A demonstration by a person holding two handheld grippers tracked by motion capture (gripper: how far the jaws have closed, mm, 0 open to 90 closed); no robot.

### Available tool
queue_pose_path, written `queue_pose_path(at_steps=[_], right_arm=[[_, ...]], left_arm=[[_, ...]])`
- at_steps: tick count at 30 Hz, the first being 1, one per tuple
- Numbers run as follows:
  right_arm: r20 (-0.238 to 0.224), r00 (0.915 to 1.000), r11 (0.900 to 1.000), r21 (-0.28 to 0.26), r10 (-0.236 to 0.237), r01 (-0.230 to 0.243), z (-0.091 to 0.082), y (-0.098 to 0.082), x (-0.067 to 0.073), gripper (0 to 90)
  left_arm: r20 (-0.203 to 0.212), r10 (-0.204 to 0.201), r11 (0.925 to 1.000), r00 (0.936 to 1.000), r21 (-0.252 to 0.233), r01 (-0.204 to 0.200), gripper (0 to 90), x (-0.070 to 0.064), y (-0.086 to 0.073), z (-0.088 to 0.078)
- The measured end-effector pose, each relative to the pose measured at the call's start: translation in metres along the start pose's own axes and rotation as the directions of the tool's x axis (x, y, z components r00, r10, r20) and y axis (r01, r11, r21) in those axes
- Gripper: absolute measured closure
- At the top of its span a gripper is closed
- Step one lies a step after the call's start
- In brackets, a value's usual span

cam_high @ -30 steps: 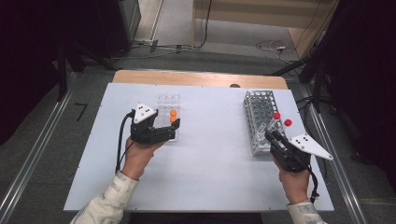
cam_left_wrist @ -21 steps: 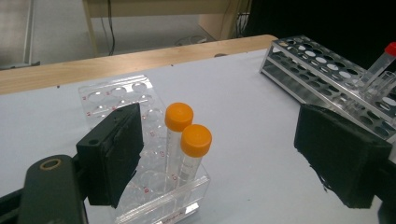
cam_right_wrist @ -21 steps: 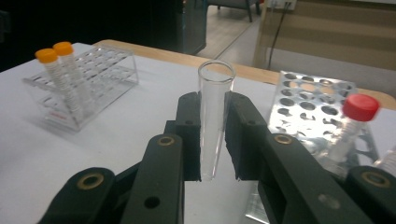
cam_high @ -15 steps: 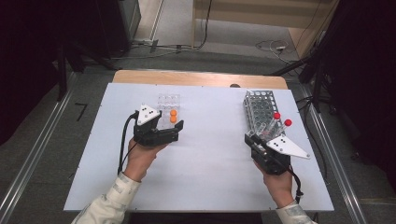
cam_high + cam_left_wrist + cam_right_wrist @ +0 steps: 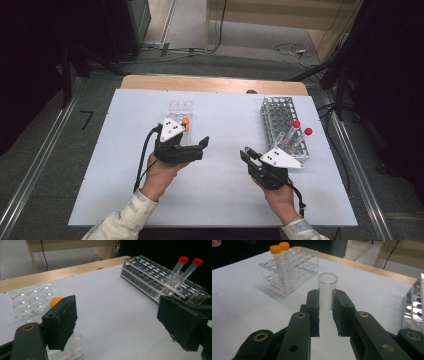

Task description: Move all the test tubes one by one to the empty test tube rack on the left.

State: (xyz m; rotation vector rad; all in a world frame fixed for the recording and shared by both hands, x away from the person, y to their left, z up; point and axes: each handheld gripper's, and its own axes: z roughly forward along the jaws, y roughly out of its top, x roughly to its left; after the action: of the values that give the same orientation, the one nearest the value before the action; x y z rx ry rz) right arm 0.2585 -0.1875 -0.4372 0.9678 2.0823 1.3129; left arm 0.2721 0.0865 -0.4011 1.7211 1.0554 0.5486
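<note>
small red markings on the clear plastic tube rack (image 5: 289, 272), too small to read. right gripper (image 5: 325, 312): jaws clenched on an open clear glass tube (image 5: 327, 290), held upright above the white bench (image 5: 220, 200), out in front of the metal wire rack (image 5: 282, 125) with two red-capped tubes (image 5: 183, 267). left gripper (image 5: 117, 322): jaws released, spread wide, nothing between them, just beside the clear rack holding two orange-capped tubes (image 5: 278, 257).

Black grippers, left gripper (image 5: 204, 144), right gripper (image 5: 243, 152), grey three-cornered plates, black cables, pale sleeves
</note>
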Motion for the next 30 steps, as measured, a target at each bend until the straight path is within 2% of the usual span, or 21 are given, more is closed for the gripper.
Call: queue_pose_path(at_steps=[10, 14, 19, 25, 27, 30], right_arm=[[-0.054, 0.9980, 0.999, 0.015, -0.032, 0.033, 0.014, 0.001, 0.019, 73.5], [-0.072, 0.9966, 0.999, 0.019, -0.039, 0.040, 0.019, 0.003, 0.027, 73.5], [-0.090, 0.9948, 0.999, 0.021, -0.048, 0.050, 0.025, 0.004, 0.035, 73.5], [-0.109, 0.9924, 0.998, 0.024, -0.057, 0.060, 0.030, 0.005, 0.042, 73.5], [-0.115, 0.9914, 0.998, 0.025, -0.062, 0.066, 0.031, 0.006, 0.044, 73.5], [-0.121, 0.9903, 0.997, 0.025, -0.068, 0.072, 0.032, 0.006, 0.047, 73.5]], left_arm=[[0.073, 0.031, 0.9994, 0.9968, 0.014, -0.032, 19.9, -0.021, -0.004, 0.005], [0.116, 0.036, 0.9991, 0.9926, 0.017, -0.038, 24.2, -0.027, -0.006, 0.007], [0.139, 0.047, 0.9983, 0.9892, 0.029, -0.051, 26.7, -0.032, -0.010, 0.010], [0.166, 0.052, 0.9979, 0.9847, 0.029, -0.058, 37.9, -0.035, -0.014, 0.013], [0.177, 0.058, 0.9975, 0.9825, 0.030, -0.064, 46.2, -0.035, -0.015, 0.014], [0.186, 0.064, 0.9969, 0.9804, 0.033, -0.072, 53.6, -0.036, -0.017, 0.015]])
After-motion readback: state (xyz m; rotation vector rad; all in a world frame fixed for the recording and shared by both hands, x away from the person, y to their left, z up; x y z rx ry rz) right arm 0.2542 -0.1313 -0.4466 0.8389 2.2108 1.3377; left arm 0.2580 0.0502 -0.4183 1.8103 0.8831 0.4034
